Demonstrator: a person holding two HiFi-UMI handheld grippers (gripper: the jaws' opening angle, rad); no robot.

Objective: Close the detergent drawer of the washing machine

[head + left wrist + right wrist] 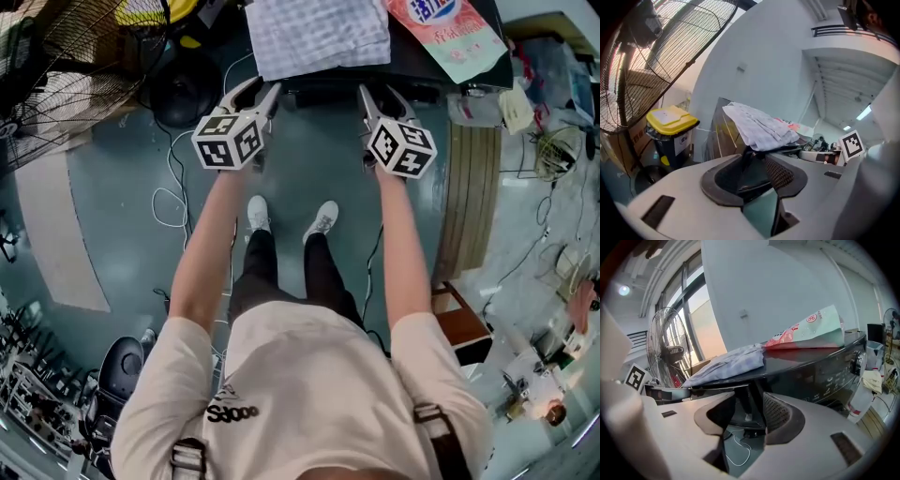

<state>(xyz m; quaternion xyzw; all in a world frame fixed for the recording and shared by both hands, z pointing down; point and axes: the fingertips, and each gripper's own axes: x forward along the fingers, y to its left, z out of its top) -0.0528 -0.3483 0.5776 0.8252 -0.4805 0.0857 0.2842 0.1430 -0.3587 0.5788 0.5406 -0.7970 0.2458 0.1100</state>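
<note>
Head view: my left tool [258,90] and right tool [379,93] hover at the washing machine's [405,58] front, both wide open and empty. I see no drawer protruding; closing seems done, so I withdraw next.

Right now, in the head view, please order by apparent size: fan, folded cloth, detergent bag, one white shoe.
1. Fan, cut off by the frame.
2. Folded cloth.
3. Detergent bag, also cut off.
4. White shoe, though it lies farther away, on the floor.

Right gripper [749,408], jaws apart, facing washing machine [825,373]; cloth [726,363] atop
</note>
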